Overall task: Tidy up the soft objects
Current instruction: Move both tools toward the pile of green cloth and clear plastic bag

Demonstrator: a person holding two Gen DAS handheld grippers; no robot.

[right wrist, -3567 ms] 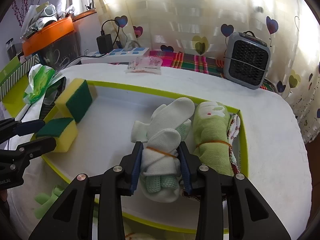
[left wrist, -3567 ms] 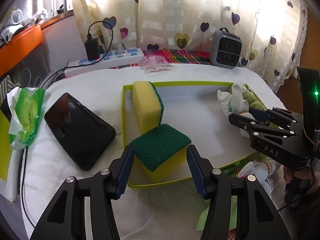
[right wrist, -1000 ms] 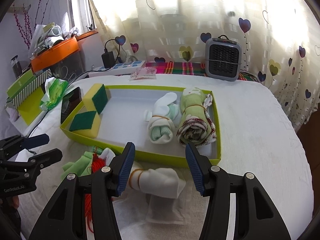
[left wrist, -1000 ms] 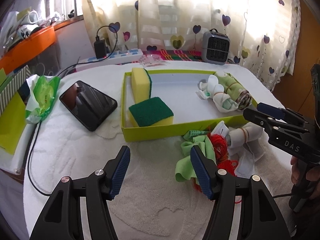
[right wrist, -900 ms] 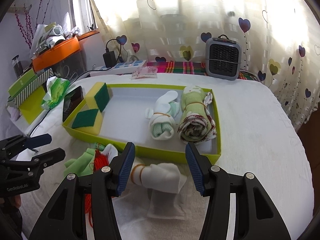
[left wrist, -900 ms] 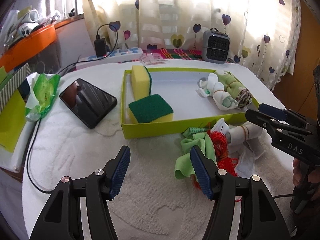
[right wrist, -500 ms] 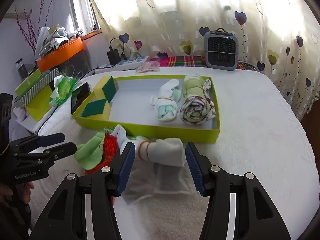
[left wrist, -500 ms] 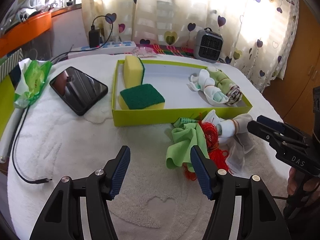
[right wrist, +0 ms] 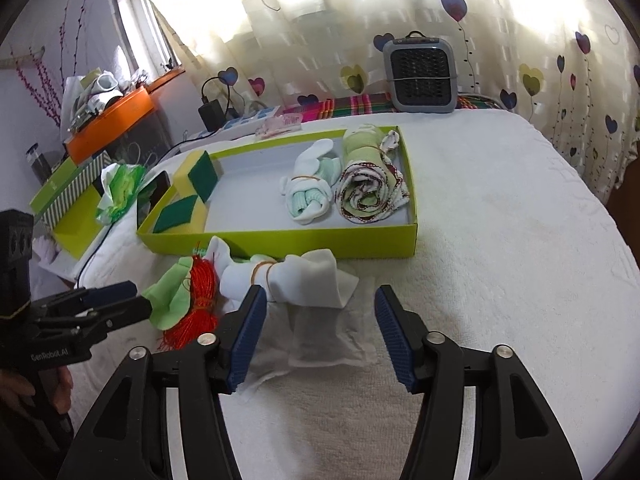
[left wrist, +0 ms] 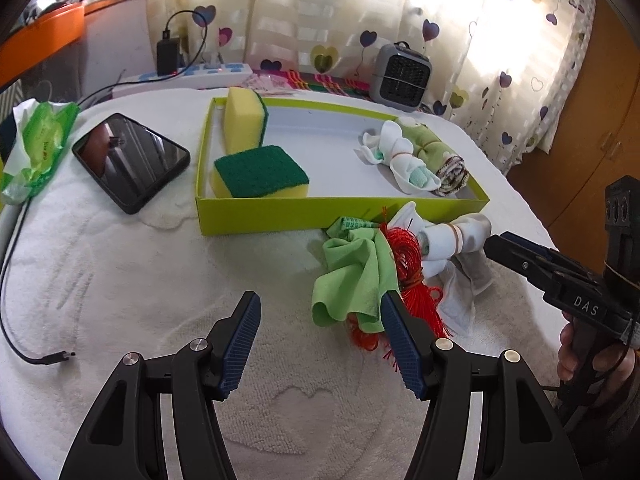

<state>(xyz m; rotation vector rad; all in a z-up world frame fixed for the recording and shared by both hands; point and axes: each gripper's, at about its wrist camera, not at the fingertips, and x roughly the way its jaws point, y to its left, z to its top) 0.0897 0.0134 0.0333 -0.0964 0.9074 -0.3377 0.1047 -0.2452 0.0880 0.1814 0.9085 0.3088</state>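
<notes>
White towelling covers the tabletop (left wrist: 120,280), where a green tray (right wrist: 280,240) holds 2 sponges, a sock bundle and a rolled cloth. Left hand-held gripper (left wrist: 318,340) hovers open and empty. Right hand-held gripper (right wrist: 316,326) is opening over a banded white sock roll (right wrist: 288,272) beside the tray.

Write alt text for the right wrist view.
The open right gripper, its jaws widening, hovers over a banded white sock bundle lying on a white towel just outside a lime-green tray. The tray holds two sponges, a sock bundle and a rolled cloth; the left gripper reaches toward a green cloth.
</notes>
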